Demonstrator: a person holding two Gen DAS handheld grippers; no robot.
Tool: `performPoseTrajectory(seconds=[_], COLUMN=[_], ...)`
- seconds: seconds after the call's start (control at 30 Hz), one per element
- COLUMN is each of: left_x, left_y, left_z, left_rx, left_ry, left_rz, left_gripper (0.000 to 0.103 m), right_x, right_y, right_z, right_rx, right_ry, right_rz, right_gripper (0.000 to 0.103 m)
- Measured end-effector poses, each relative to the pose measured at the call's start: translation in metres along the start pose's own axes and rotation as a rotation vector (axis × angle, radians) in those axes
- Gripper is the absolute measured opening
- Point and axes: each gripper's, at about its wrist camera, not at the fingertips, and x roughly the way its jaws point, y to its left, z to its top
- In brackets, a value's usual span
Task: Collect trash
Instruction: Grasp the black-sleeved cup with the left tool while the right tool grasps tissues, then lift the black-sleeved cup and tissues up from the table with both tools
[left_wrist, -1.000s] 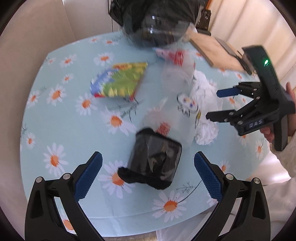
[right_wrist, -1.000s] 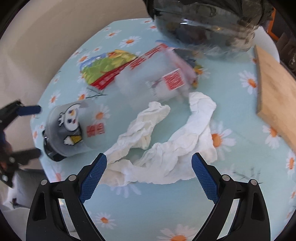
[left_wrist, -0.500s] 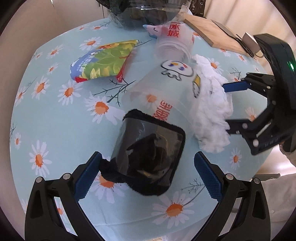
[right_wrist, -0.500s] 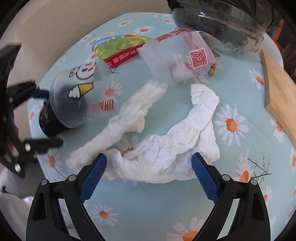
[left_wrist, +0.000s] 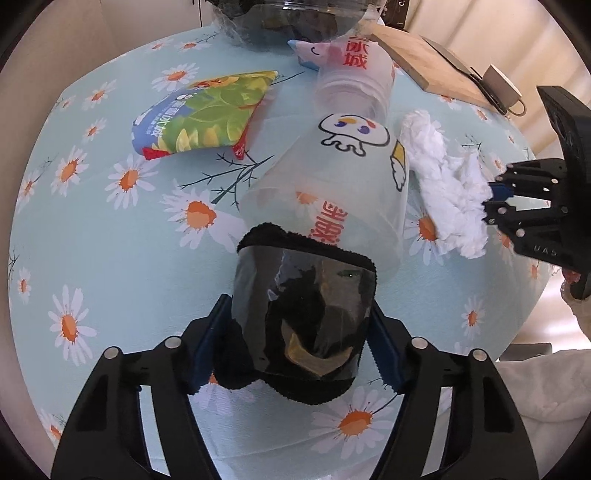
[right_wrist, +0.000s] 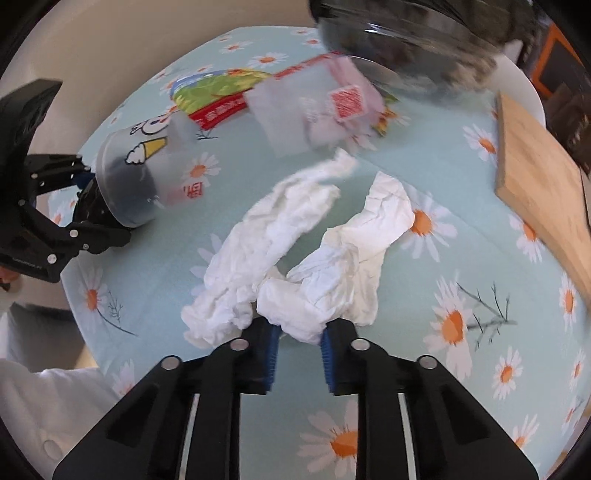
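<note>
A daisy-print tablecloth (left_wrist: 110, 258) covers the table. The left gripper (left_wrist: 295, 343) is closing on a black-lidded plastic cup (left_wrist: 306, 295) lying on its side. The right gripper (right_wrist: 297, 345) is closing on crumpled white tissue (right_wrist: 295, 258).

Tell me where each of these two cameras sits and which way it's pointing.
Left wrist: on the left gripper, looking steeply down its fingers, which are closing on the black-lidded cup; the right gripper and a white sleeve show.
Right wrist: on the right gripper, looking steeply down, jaws closing on crumpled tissue; the left gripper shows.
Shared: cup, tissue, snack bag, daisy tablecloth.
</note>
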Motion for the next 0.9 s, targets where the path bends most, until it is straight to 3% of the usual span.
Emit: performPoseTrajectory(seconds=[0.43, 0.9], left_x=[-0.033, -0.080], left_y=[0.021, 0.034], left_z=[-0.016, -0.013], left_rx=[-0.065, -0.174], left_ry=[-0.022, -0.034], left_rz=[0.120, 0.191], left_gripper=[0.068, 0.068], right_x=[-0.059, -0.121], right_y=[-0.047, -0.061], right_z=[-0.032, -0.018], right_rx=[0.167, 0.288], right_ry=[-0.084, -0.226], right_rz=[0.062, 0.156], right_gripper=[0.017, 0.017])
